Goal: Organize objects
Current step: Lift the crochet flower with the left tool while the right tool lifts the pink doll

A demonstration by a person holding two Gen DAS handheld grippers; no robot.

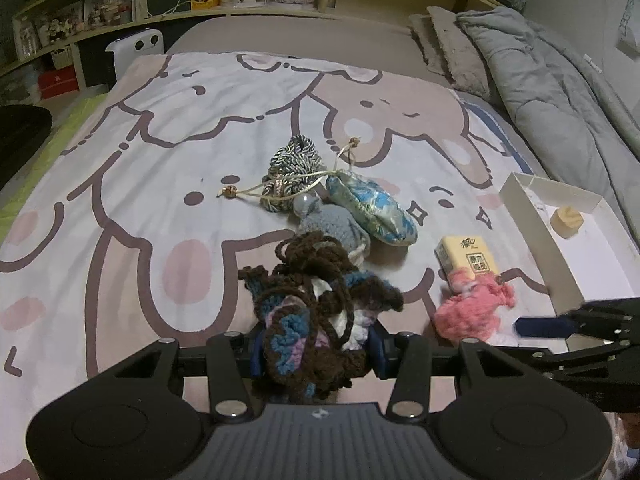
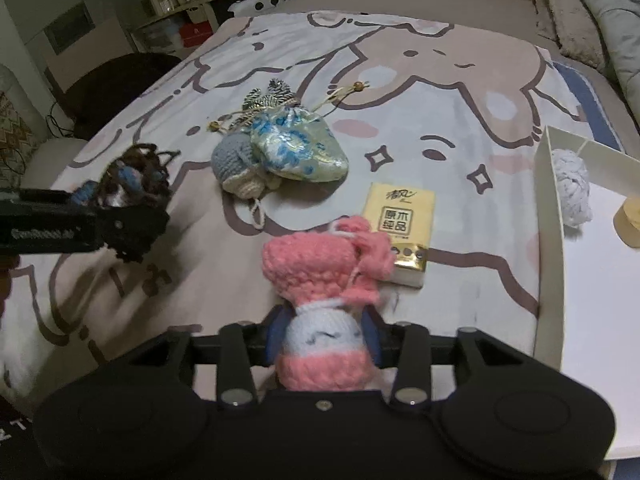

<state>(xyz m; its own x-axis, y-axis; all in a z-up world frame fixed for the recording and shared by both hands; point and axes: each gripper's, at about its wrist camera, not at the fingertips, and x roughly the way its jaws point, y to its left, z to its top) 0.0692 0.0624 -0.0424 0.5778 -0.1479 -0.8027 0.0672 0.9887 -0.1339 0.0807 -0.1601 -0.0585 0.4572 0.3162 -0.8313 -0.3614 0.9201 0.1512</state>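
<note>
Brown yarn (image 1: 316, 316) sits clamped in the left gripper (image 1: 316, 354) above the blanket (image 1: 160, 128); the right gripper (image 2: 324, 340) grips a pink doll (image 2: 324, 280) beside the tissue pack (image 2: 400, 224), near the white box (image 2: 554, 216).

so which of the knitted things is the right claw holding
The pink and white knitted pouch, pinched in the right claw. The brown and blue crochet piece sits in the left claw; the grey one lies loose.
</note>
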